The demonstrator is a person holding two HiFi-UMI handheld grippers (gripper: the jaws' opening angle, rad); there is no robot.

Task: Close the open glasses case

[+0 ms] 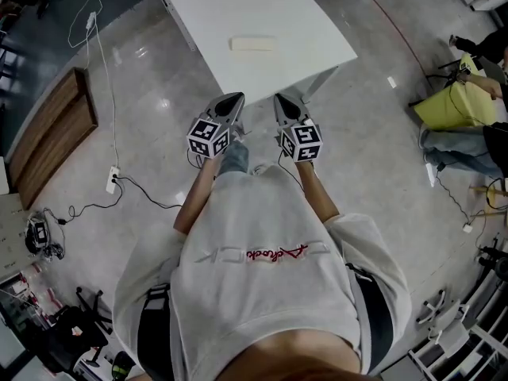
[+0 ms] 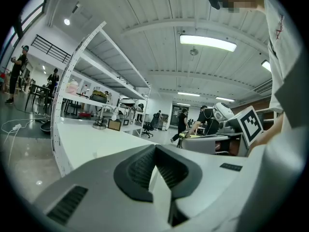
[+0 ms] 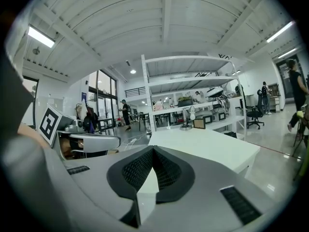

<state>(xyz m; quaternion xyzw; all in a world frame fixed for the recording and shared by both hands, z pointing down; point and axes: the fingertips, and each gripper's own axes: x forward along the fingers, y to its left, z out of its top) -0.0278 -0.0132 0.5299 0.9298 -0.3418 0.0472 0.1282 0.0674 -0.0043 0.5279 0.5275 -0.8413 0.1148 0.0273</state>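
Glasses case (image 1: 254, 44) sits about mid-tabletop (image 1: 305, 26), a little toward the near edge and well in from both side edges. It reads as a pale cream, flat oblong with nothing else near it. From the head view it is too small to tell whether the lid stands up or lies down, so the scene fits either a case waiting to be shut or one already shut.

Long axis runs crosswise to the reach, roughly along the near edge.

Left gripper (image 1: 235, 100) and right gripper (image 1: 280, 101) are side by side just off the near edge, the left by the near left corner, both pointing out over the tabletop and nearly level. The case lies straight ahead and between their two lines, well apart from both tips — neither hand is clearly nearer.

Left gripper view: pads (image 2: 145, 168) pressed tip to tip, nothing between them. Right gripper view: the same, jaws fully together and empty.
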